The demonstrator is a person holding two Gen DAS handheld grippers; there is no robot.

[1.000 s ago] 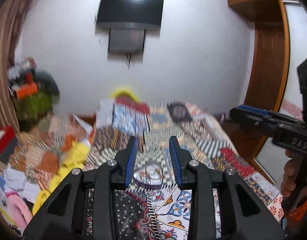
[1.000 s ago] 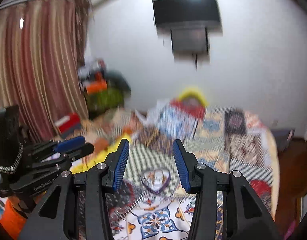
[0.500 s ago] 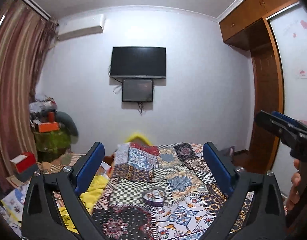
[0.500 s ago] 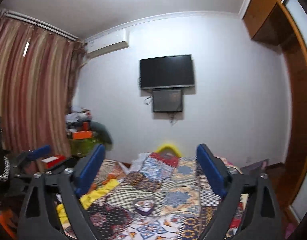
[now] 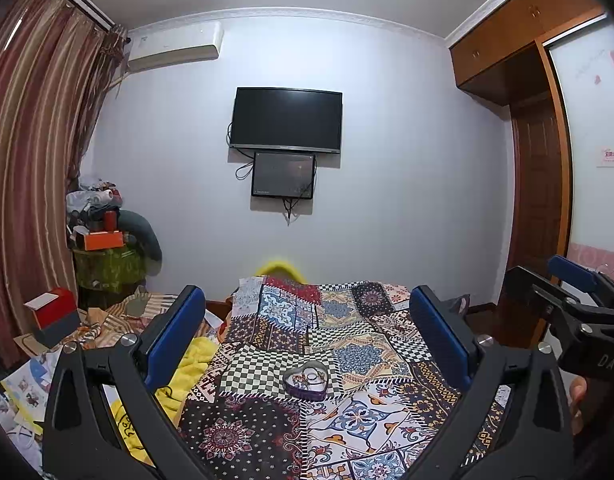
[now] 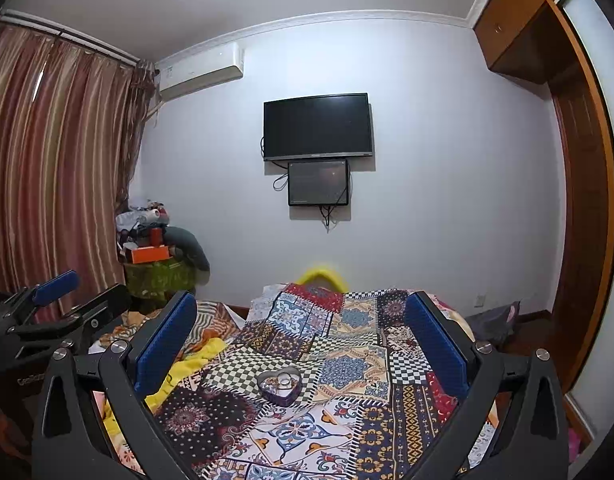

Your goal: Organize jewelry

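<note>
A small heart-shaped tin (image 5: 305, 381) with jewelry pieces inside sits open on a patchwork bedspread (image 5: 347, 344); it also shows in the right wrist view (image 6: 278, 385). My left gripper (image 5: 307, 330) is open wide and empty, held above and short of the tin. My right gripper (image 6: 301, 336) is also open wide and empty, at a similar distance. Each gripper shows at the edge of the other's view: the right gripper (image 5: 579, 304) and the left gripper (image 6: 47, 300).
The bed fills the room's middle. A yellow cloth (image 5: 191, 364) and papers (image 5: 23, 388) lie left of it. A cluttered stand (image 5: 107, 256) and striped curtains (image 5: 31, 160) are at left, a wardrobe (image 5: 539, 184) at right, a TV (image 5: 286, 120) on the far wall.
Both grippers have opened from nearly closed to wide and pulled back and up from the tin. The tin now looks smaller and farther away.
</note>
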